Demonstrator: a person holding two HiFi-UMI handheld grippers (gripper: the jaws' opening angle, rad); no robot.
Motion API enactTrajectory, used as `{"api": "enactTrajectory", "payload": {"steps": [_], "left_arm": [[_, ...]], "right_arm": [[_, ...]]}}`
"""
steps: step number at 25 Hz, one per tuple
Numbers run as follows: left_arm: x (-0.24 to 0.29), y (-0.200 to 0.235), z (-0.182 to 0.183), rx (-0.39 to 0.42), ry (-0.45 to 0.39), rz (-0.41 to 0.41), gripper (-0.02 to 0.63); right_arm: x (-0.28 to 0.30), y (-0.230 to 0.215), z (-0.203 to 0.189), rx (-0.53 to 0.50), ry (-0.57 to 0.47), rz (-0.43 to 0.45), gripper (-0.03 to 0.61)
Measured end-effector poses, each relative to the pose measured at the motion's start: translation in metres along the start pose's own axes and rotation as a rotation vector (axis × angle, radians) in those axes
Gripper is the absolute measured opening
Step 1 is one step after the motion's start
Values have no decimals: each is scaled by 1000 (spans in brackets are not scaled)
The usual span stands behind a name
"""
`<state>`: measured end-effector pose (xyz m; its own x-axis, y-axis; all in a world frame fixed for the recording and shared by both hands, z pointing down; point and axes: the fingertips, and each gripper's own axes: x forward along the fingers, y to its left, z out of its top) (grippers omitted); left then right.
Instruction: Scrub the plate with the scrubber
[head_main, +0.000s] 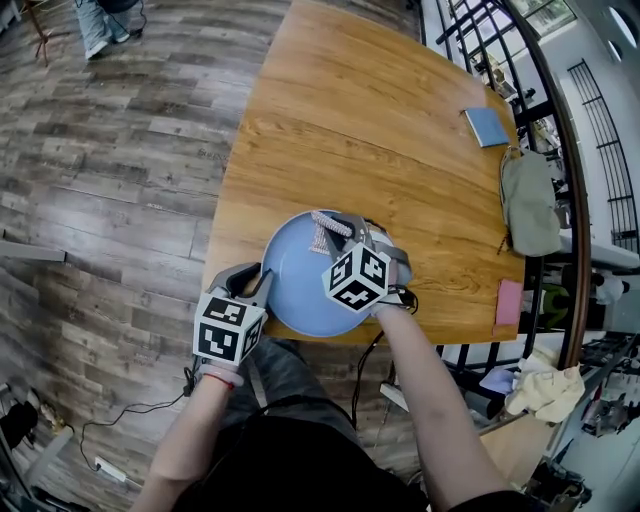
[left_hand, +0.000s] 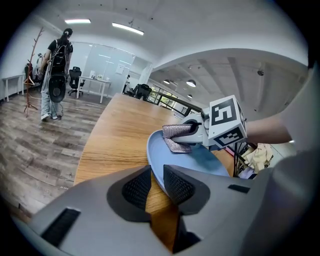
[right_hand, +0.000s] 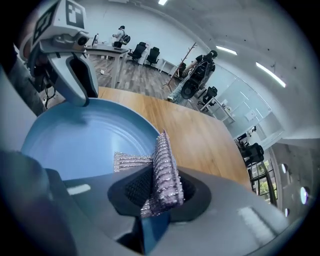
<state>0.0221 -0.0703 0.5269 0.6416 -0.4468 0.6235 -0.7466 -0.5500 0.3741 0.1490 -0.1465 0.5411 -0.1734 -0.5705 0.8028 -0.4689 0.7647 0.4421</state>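
Observation:
A light blue plate (head_main: 298, 275) lies on the wooden table (head_main: 360, 110) near its front edge. My left gripper (head_main: 263, 284) is shut on the plate's near-left rim; in the left gripper view the rim (left_hand: 156, 170) runs between the two dark pads (left_hand: 137, 188). A silvery mesh scrubber (head_main: 328, 230) is folded in my right gripper (head_main: 340, 230), which is shut on it over the plate's far side. In the right gripper view the scrubber (right_hand: 163, 170) sticks up between the pads, one flap lying on the plate (right_hand: 80, 137).
A blue square pad (head_main: 487, 126), a grey bag (head_main: 530, 202) and a pink card (head_main: 509, 301) lie along the table's right edge, beside a black railing (head_main: 560, 130). A person with a backpack (left_hand: 56, 75) stands far off on the wood floor.

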Motion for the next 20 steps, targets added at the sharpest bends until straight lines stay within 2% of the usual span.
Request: {"api": "enactTrajectory", "payload": {"steps": [6,11,20], "left_arm": [[1,0,1,4,1,8,72],[1,0,1,7,5,15,72],[1,1,2,12,4,21,72]], "right_arm": [[-8,-9,-26,-60,92,-36,67],[-14,-8,-43,-91,179,-14,66],[-33,5,-68,43,299,132,66]]}}
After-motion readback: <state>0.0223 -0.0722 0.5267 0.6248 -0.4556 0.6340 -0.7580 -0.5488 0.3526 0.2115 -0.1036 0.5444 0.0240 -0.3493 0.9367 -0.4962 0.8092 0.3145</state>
